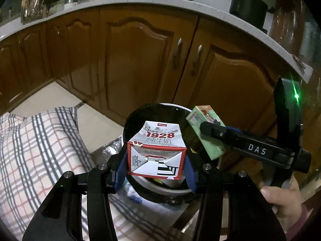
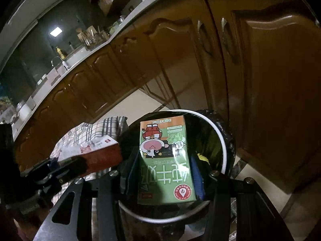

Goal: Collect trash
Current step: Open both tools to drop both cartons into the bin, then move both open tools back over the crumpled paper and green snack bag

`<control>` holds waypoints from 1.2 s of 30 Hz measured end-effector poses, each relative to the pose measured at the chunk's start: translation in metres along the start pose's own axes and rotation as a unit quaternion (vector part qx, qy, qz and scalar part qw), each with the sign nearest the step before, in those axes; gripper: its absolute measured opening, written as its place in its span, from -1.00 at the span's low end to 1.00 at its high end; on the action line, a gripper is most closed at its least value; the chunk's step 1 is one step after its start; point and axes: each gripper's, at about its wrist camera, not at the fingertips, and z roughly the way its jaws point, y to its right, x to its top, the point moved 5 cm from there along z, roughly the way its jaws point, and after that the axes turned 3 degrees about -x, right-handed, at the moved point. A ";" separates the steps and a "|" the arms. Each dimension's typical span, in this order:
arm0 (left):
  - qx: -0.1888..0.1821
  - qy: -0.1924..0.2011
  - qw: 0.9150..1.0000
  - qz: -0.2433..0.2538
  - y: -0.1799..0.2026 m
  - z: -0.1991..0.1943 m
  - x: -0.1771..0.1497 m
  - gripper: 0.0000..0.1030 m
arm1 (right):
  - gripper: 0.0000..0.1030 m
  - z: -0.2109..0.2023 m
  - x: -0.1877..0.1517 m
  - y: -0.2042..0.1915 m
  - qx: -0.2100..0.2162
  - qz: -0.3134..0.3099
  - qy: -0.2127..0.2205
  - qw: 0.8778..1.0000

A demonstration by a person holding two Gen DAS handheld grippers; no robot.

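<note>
My left gripper [image 1: 155, 161] is shut on a red-and-white milk carton [image 1: 160, 140] marked 1928, held by its blue pads above the mouth of a round trash bin [image 1: 136, 118] with a black liner. From the right, my right gripper [image 1: 207, 132] is shut on a green milk carton [image 1: 202, 124] over the bin's right rim. In the right wrist view the green carton [image 2: 166, 160] sits between the right gripper's [image 2: 164, 161] pads over the bin [image 2: 221, 140]. The left gripper [image 2: 78, 164] holds the red-and-white carton [image 2: 96, 152] at the left.
Brown wooden cabinet doors [image 1: 140, 60] stand right behind the bin, under a pale countertop [image 1: 180, 8] with a black pot [image 1: 247, 7]. A plaid cloth [image 1: 40, 150] lies left of the bin on the tiled floor [image 1: 46, 98]. A person's hand [image 1: 284, 202] grips the right tool.
</note>
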 end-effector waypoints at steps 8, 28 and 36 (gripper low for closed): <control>0.001 -0.026 1.000 -0.008 -0.001 0.023 -0.010 0.29 | 0.26 0.006 -0.001 0.013 0.008 0.029 0.001 1.000; 0.038 0.019 0.995 -0.090 -0.068 -0.069 -0.072 0.39 | 0.62 -0.016 -0.057 -0.049 0.088 0.030 0.004 0.996; 0.074 0.031 0.991 -0.111 -0.109 -0.119 -0.110 0.39 | 0.71 -0.017 -0.081 -0.103 0.129 -0.006 -0.019 0.991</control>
